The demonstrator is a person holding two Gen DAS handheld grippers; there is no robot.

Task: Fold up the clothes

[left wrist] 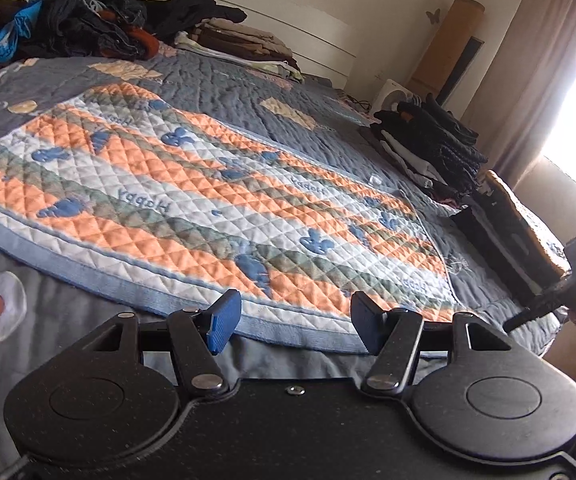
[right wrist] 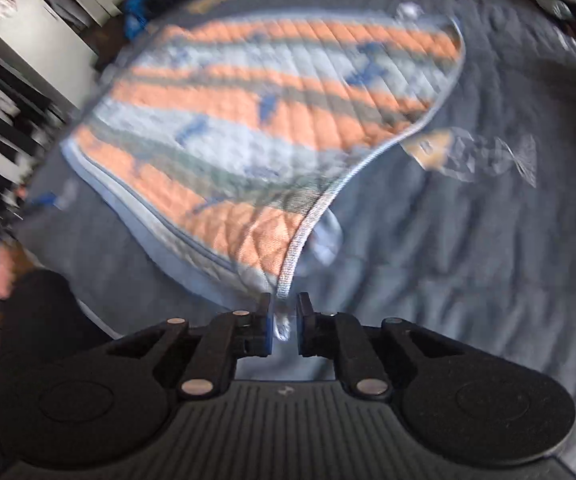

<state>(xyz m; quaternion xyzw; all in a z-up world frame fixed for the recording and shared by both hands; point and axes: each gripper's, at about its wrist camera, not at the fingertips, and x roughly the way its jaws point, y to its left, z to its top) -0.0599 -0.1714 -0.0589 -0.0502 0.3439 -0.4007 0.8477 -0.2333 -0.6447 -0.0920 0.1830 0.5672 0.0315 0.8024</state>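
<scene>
Your quilted mat [left wrist: 191,200], striped orange, white and grey-green with blue shapes, lies spread across the middle of the left wrist view on the blue-grey bedspread [left wrist: 247,92] of the bed. No boxes or baskets show in either view; the clothes sit in open heaps. A loose dark pile [left wrist: 87,28] with a bright blue piece in it fills the upper left, a folded brown and beige stack [left wrist: 239,44] sits just right of it at upper centre, and a dark folded stack [left wrist: 436,148] stands at the right edge of the bed.

Your left gripper [left wrist: 294,328], at bottom centre, has its jaws spread wide with nothing between them; its blue pads [left wrist: 223,326] hover just in front of the mat's blue border, and I can't tell if they touch it.

Your right gripper [right wrist: 283,326], bottom centre in the right wrist view, has its jaws narrowed onto the mat's [right wrist: 271,100] light blue bound edge, and the corner rises off the bedspread [right wrist: 468,260] toward them. That view is blurred.

Writing: the word "Happy" is stitched in blue on the mat, reading upside down in the left wrist view, and repeats on other stripes. Your right gripper [left wrist: 568,292] also shows at the far right edge there.
</scene>
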